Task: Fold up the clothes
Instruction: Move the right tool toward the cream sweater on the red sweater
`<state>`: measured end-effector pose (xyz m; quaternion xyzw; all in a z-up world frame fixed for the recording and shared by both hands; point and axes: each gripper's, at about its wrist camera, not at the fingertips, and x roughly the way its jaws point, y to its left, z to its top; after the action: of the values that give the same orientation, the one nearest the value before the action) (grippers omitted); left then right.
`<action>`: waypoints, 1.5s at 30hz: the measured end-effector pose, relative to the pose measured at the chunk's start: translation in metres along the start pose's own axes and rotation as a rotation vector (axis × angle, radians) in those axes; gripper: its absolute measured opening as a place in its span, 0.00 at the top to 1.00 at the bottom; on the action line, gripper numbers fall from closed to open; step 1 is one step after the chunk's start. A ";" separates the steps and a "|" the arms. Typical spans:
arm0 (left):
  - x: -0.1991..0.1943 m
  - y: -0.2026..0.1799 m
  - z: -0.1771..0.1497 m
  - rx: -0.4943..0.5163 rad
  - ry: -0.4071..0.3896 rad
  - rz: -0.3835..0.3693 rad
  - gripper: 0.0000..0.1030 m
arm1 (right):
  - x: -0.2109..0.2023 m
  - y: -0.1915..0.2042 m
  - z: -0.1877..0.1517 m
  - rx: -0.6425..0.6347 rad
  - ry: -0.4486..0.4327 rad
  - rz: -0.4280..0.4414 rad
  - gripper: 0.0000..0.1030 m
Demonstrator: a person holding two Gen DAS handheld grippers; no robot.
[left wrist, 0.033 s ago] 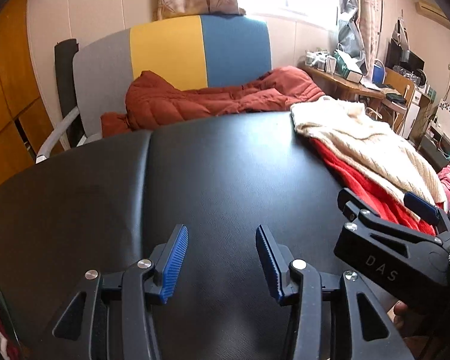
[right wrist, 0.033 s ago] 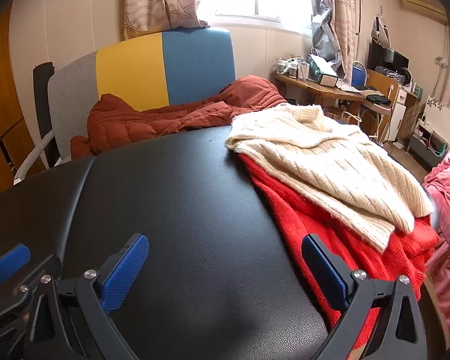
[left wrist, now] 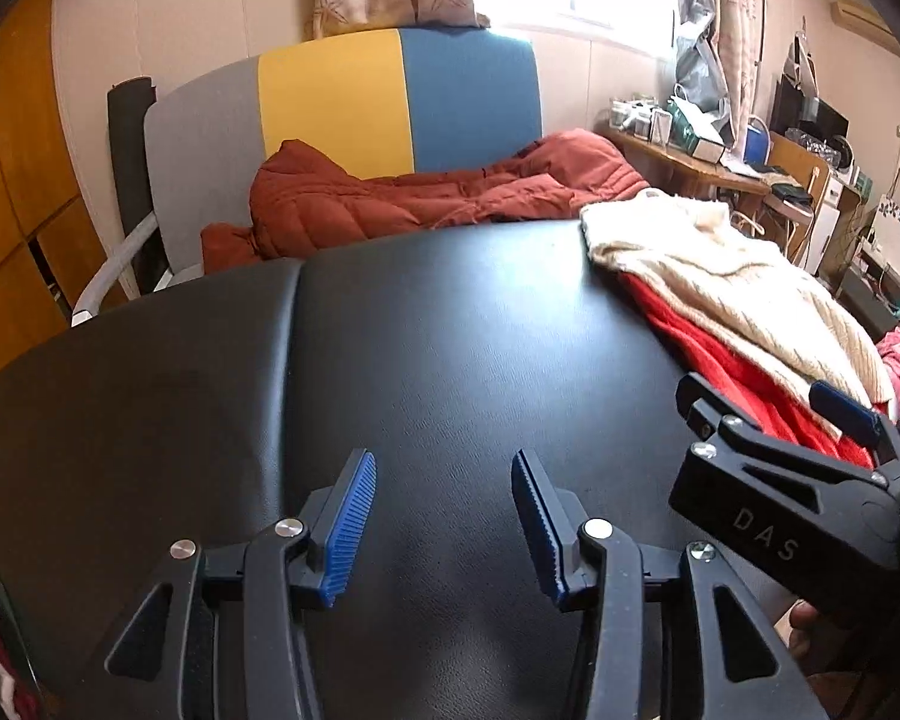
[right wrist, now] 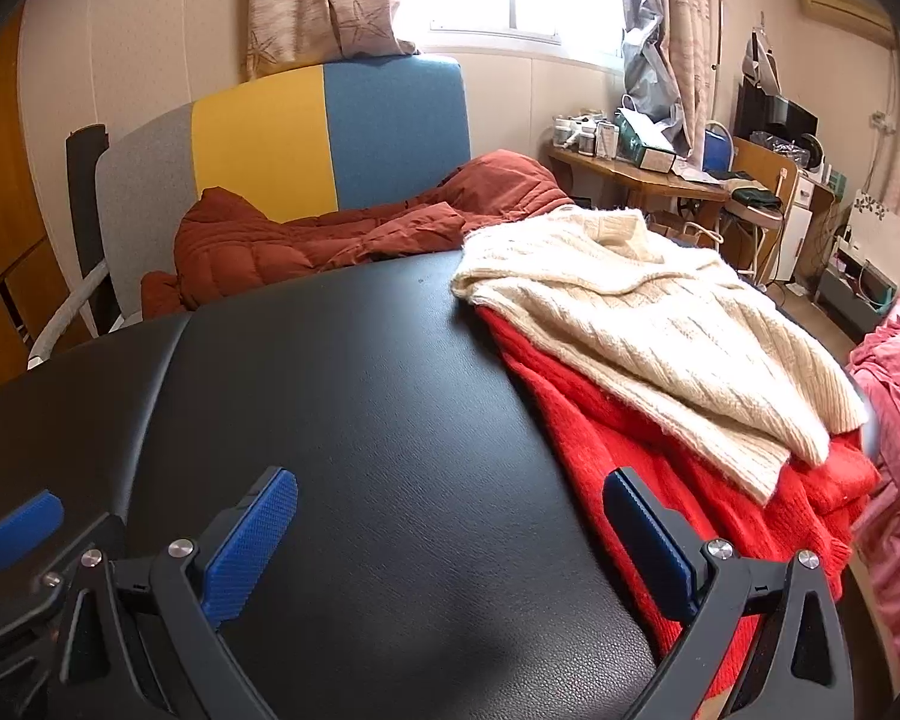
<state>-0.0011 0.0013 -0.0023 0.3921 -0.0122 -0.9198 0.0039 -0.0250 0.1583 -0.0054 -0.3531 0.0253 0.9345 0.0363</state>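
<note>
black padded tabletop (right wrist: 390,420), bare across the middle. nearest: left gripper (left wrist: 444,525) and right gripper (right wrist: 450,534) both spread apart, holding nothing, hovering low. no change visible against the other frames, so no progress readable. right edge: cream knit sweater (right wrist: 648,336) lying loosely doubled on red sweater (right wrist: 630,450). fits either a finished stack or a pile waiting. farther: rust quilted jacket (right wrist: 330,234) on chair (right wrist: 330,126).
</note>
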 end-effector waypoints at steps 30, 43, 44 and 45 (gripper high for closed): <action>0.084 -0.004 -0.053 0.082 0.115 -0.077 0.48 | 0.060 -0.106 -0.002 0.110 0.070 0.221 0.00; 0.084 -0.002 -0.061 0.076 0.056 -0.149 0.22 | 0.155 -0.164 0.133 0.307 0.029 0.423 0.00; 0.084 -0.002 -0.060 0.077 0.057 -0.156 0.21 | 0.168 -0.164 0.137 0.316 0.045 0.419 0.00; 0.084 -0.002 -0.060 0.076 0.057 -0.158 0.20 | 0.182 -0.165 0.141 0.332 0.077 0.425 0.00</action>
<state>-0.0157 0.0007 -0.1046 0.4175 -0.0161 -0.9047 -0.0834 -0.2401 0.3420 -0.0240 -0.3641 0.2533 0.8902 -0.1041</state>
